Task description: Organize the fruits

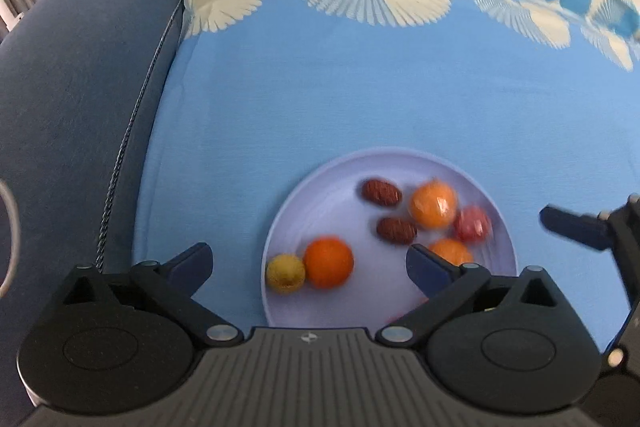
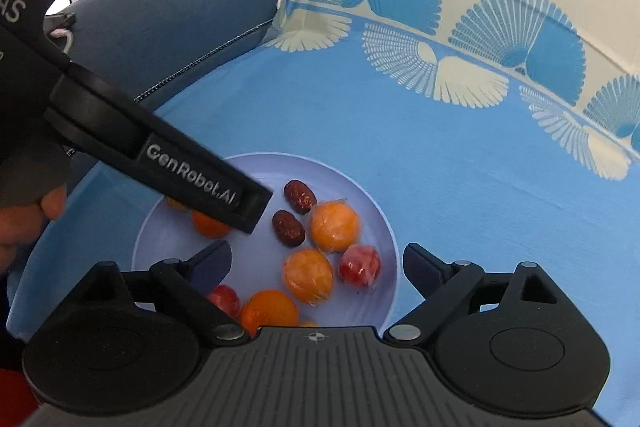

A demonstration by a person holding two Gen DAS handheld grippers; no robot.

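- The left gripper (image 1: 310, 261) hangs over a pale plate (image 1: 304, 211) on a blue cloth (image 1: 320, 87), its jaws wide apart.
- On the plate: 2 dark red dates (image 1: 381, 192), 3 oranges (image 1: 328, 261), a yellow fruit (image 1: 285, 273) touching 1 orange, and a wrapped red fruit (image 1: 473, 223).
- The right gripper's finger (image 1: 572, 227) shows at the right edge.

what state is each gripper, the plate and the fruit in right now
left gripper: open, empty, over the plate
right gripper: open, empty, over the plate
plate: upright on the blue cloth, holding fruit
two red dates: loose, side by side
wrapped oranges: in clear film, unopened
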